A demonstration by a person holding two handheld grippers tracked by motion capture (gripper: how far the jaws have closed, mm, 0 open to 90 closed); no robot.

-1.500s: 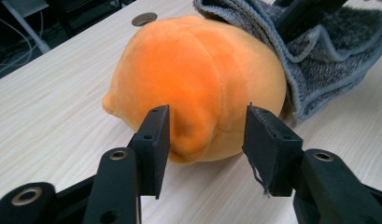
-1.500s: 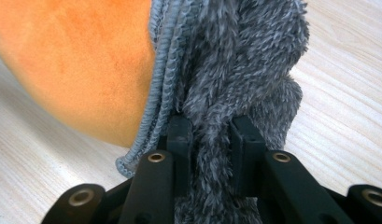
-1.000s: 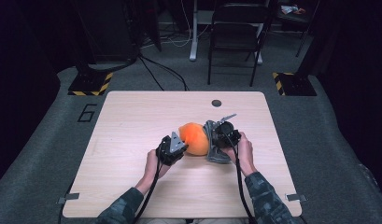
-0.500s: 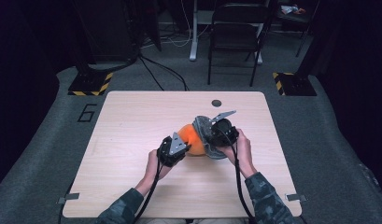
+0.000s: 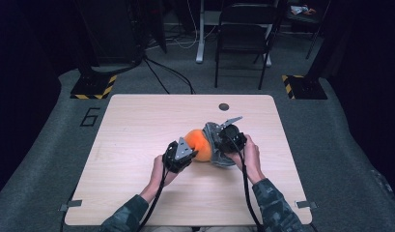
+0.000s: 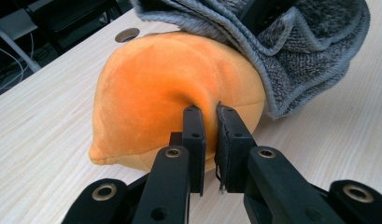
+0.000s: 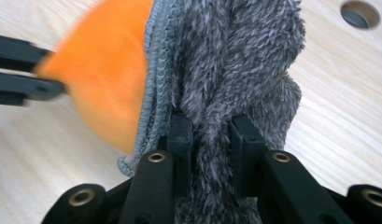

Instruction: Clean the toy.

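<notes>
Nearest, 2 forearms reaching up from the bottom edge onto a pale wooden table [image 5: 137, 125]. At mid-table, left gripper [image 5: 185, 153] pinched nearly closed on a fold of an orange plush cushion [image 5: 199, 142]; right gripper [image 5: 223, 140] clamped tight on a grey fleece cover [image 5: 215, 147] draped over the cushion's right side. Beyond, a dark round hole [image 5: 224, 106] near the far edge, then a folding chair [image 5: 243, 34].

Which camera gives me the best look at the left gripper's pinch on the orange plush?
The left gripper view: the left gripper is shut on a fold of the orange plush, close up. The high view shows it small beside the plush. The right gripper view catches its jaws blurred at the edge.
</notes>
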